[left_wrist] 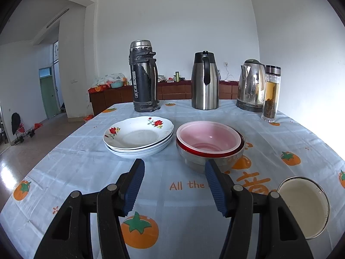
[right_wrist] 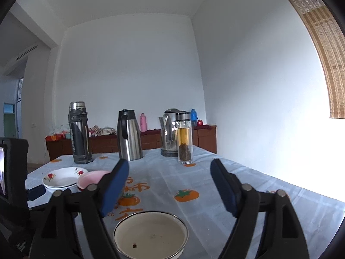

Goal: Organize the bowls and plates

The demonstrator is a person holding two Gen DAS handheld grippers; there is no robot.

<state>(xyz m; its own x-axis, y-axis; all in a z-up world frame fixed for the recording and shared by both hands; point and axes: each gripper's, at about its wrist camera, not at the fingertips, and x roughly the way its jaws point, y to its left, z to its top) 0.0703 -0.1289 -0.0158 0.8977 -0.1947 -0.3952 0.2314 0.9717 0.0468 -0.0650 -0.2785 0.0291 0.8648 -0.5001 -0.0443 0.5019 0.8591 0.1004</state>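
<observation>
A worktop (left_wrist: 86, 164) covered with a pale blue cloth printed with orange fruit. Near its middle sits a stack of white flowered plates (left_wrist: 139, 137); just beside it, to the right, a pink bowl (left_wrist: 208, 139) nests in a red bowl, apparently inside a metal one. The left hand-held gripper (left_wrist: 174, 168) hovers before them, jaws apart and empty. A white enamel bowl (right_wrist: 151, 235) stands alone nearer the front edge, below the right hand-held gripper (right_wrist: 169, 168), whose jaws gape wide with nothing between them. Along the far side stand a black flask (left_wrist: 143, 76), a steel jug (left_wrist: 204, 81), a kettle (left_wrist: 251, 85) and a glass tea bottle (left_wrist: 271, 95).
</observation>
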